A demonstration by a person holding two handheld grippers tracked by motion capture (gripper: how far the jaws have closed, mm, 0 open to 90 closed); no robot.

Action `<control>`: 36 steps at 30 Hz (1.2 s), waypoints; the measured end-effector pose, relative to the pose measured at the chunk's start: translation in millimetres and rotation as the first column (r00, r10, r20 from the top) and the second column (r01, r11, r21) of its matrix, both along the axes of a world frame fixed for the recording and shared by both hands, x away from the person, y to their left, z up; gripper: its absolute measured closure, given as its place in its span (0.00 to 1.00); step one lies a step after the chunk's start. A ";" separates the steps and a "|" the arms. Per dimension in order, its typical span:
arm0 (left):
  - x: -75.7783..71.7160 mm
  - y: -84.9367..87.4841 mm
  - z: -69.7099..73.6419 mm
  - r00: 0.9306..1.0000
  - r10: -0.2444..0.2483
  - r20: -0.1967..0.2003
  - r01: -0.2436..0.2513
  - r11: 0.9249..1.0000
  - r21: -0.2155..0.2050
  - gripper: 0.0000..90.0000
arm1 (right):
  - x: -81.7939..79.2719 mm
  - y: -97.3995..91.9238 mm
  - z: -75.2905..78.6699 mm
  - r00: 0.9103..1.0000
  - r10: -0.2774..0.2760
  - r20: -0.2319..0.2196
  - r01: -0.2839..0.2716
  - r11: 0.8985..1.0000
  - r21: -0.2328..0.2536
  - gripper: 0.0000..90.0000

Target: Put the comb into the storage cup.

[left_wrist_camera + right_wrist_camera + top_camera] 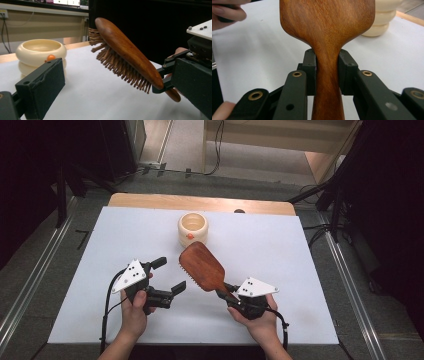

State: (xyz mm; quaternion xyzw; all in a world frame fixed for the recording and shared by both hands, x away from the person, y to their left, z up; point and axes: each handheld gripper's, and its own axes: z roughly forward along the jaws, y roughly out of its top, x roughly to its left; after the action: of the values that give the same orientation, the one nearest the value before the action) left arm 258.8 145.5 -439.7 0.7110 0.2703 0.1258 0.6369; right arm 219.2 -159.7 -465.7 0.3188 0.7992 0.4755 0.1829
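Right gripper view: the hairbrush [327, 27] handle is seen clamped between jaws; bristles are revealed by the left gripper view, beyond jaws held apart.

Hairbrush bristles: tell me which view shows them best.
The left gripper view: the hairbrush is seen side-on, its bristles pointing down toward the table. The high view gives the wooden back with a thin fringe of bristles along its left edge. The right gripper view shows the back and handle clamped in the right gripper.
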 end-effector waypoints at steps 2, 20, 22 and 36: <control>-0.9 -1.8 -0.2 1.000 -0.006 -0.007 0.006 1.000 -0.006 0.00 | -1.9 3.6 0.7 1.000 0.009 0.009 -0.009 1.000 0.003 0.78; -5.6 -14.1 0.5 0.996 -0.017 -0.084 0.012 0.998 -0.061 0.13 | -18.2 34.0 2.2 0.997 0.061 0.054 -0.062 0.998 0.031 0.78; -4.2 -13.7 -0.1 0.994 -0.012 -0.108 0.004 0.997 -0.073 0.16 | -19.6 36.7 2.1 0.996 0.065 0.059 -0.067 0.997 0.032 0.78; -0.3 -12.3 -2.4 0.980 -0.081 -0.180 0.062 0.992 -0.107 0.41 | -23.0 45.3 -5.5 0.995 0.058 0.082 -0.063 0.997 0.051 0.78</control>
State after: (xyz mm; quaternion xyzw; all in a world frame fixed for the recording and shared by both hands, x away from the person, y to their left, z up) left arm 258.4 133.1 -442.1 0.6957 0.3083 0.0229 0.6484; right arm 196.1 -114.4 -471.2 0.2798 0.7874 0.5147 0.1918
